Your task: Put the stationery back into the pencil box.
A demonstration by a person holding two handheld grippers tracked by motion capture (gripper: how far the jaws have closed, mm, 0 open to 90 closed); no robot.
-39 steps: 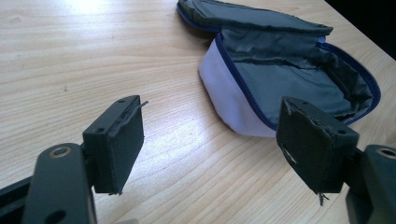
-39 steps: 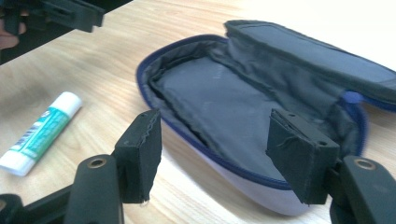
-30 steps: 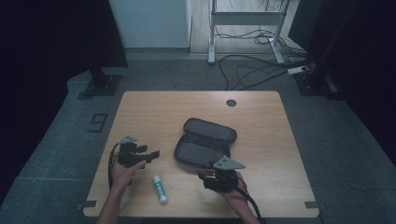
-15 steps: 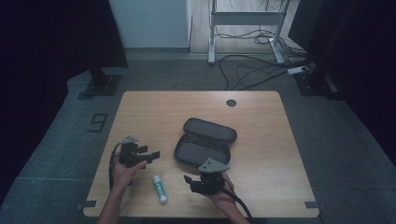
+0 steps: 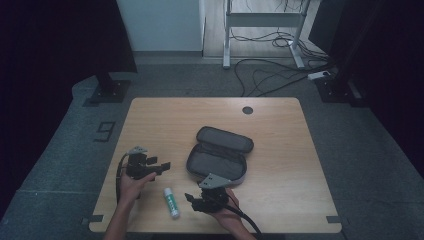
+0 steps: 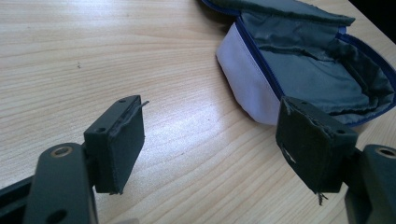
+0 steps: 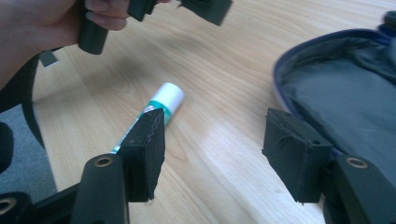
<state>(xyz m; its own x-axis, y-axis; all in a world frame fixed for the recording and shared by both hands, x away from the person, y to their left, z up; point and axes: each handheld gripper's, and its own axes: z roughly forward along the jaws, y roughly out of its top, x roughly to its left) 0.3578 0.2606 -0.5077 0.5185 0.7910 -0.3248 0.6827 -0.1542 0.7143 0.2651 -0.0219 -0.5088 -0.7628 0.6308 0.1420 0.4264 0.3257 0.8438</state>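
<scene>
1. left gripper [image 5: 162,165] hovers near the table's [image 5: 280,125] left edge, jaws wide apart and empty, pointing toward the pouch [image 5: 216,161].
2. glue stick [image 5: 171,202] lies flat near the front edge, between the two hands, its long axis running front to back, white cap [image 7: 169,98] away from the person.
3. right gripper [image 5: 189,198] is just right of the stick, jaws parted and empty; the stick lies to its left, and this hand looks nearer.
4. open pouch lies mid-table, right of the stick.

Dim high view with dark surroundings; gripper views brighter, soft glare on wood, slight blur at the top.
</scene>
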